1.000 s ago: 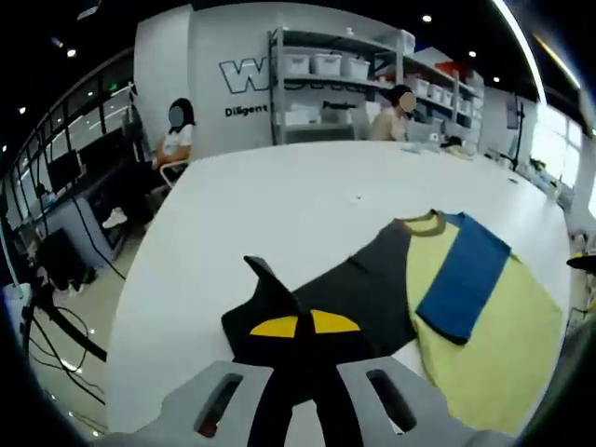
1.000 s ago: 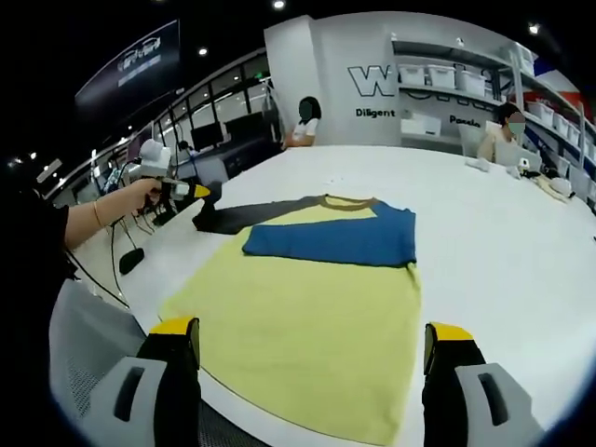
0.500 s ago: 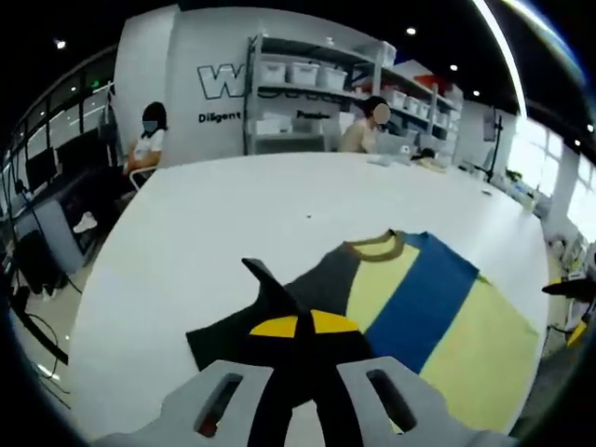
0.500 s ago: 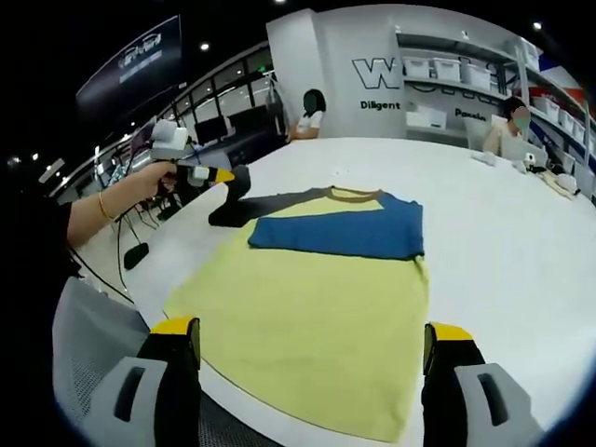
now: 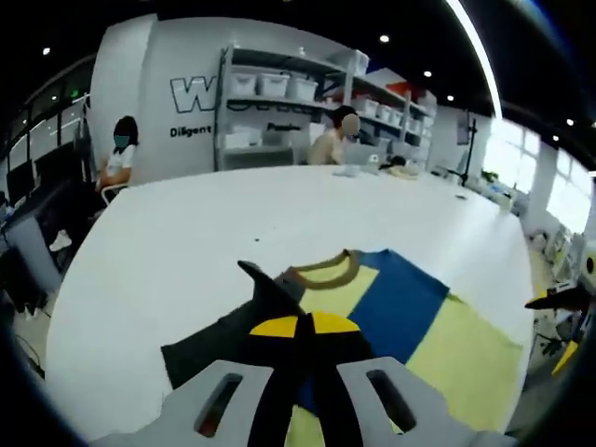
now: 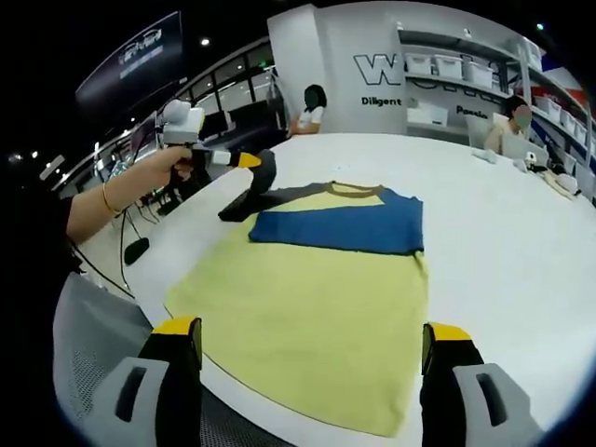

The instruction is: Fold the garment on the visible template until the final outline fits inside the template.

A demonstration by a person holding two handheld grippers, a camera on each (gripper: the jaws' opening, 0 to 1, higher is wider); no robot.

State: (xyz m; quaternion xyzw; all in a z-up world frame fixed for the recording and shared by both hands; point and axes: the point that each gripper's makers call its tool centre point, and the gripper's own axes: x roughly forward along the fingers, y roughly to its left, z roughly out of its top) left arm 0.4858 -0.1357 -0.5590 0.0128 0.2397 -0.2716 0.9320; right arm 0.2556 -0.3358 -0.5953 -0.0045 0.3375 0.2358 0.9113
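A yellow shirt (image 6: 317, 298) lies flat on the white table (image 6: 503, 233), its blue sleeve (image 6: 345, 228) folded across the chest below the brown collar (image 6: 352, 190). My left gripper (image 5: 304, 325) is shut on the dark grey sleeve (image 5: 214, 340), holding its end up off the table. In the right gripper view that left gripper (image 6: 250, 161) hovers beside the collar with the dark grey sleeve (image 6: 265, 182) hanging from it. My right gripper (image 6: 307, 340) stands open near the shirt's hem, with nothing between its jaws. In the left gripper view the blue sleeve (image 5: 396, 303) and collar (image 5: 326, 270) lie just past the jaws.
A hand (image 6: 172, 163) holds the left gripper from the table's left side. Two people (image 6: 312, 107) (image 6: 517, 126) sit at the far edge. Shelves with white bins (image 5: 279, 88) stand behind the table. Bare tabletop (image 5: 279, 205) stretches beyond the shirt.
The left gripper has lifted the dark grey sleeve higher and carried it in toward the collar and the shirt's body. The right gripper has stayed open in place.
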